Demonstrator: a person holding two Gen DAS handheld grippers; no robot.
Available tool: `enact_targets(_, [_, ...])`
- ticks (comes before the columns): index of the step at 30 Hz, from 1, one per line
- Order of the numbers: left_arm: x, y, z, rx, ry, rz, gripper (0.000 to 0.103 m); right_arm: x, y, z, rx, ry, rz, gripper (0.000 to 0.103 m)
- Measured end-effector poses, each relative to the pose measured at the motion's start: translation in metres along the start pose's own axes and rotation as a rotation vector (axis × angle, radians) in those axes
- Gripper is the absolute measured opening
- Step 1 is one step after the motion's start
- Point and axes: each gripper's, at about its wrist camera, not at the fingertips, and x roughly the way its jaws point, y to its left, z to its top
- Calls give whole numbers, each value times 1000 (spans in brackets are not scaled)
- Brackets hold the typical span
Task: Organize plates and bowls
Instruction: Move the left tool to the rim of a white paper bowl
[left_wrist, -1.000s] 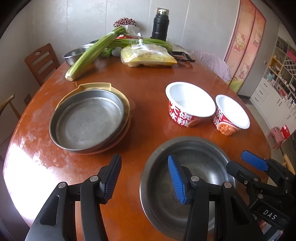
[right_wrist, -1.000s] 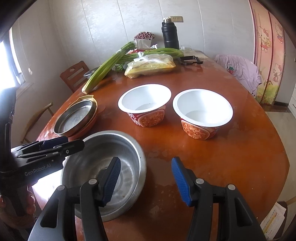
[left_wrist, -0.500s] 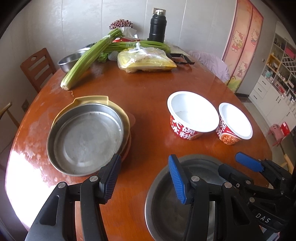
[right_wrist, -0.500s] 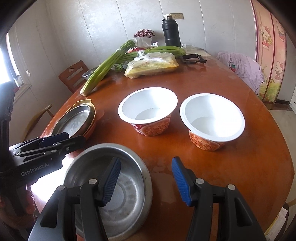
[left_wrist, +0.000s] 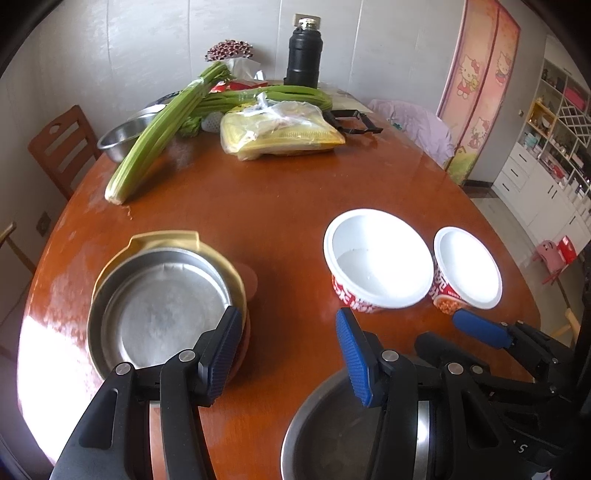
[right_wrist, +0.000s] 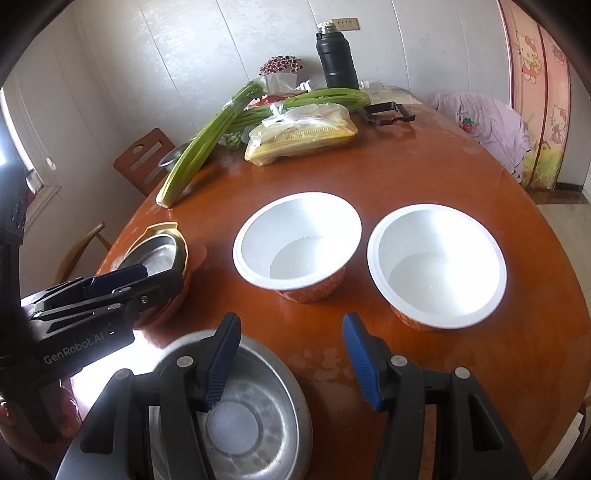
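Presently, both grippers are held above the near edge of the round wooden table (left_wrist: 295, 206), and nothing is gripped by either. The left gripper (left_wrist: 284, 354) is seen with its blue pads parted over bare tabletop, and the same gap is shown by the right gripper (right_wrist: 291, 358), so both are released. A steel bowl (right_wrist: 258, 417) is placed at the near edge, partly hidden beneath the right gripper's left finger and not touched by it as far as can be told. To the left, a shallow steel plate (left_wrist: 159, 314) is stacked inside a yellow dish (left_wrist: 162, 238), which is set on a reddish plate barely visible below. Further right, two white paper bowls (right_wrist: 299, 240) with red printed sides are stood just beside each other, upright and empty. At the far side, celery stalks (left_wrist: 159, 136), a bagged yellow package (left_wrist: 284, 133), a black flask (left_wrist: 303, 55) and another steel bowl (left_wrist: 118, 138) are gathered.
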Motion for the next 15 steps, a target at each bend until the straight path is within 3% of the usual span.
enact_targets(15, [23, -6, 35, 27, 35, -11, 55, 29, -7, 22, 47, 55, 7, 57])
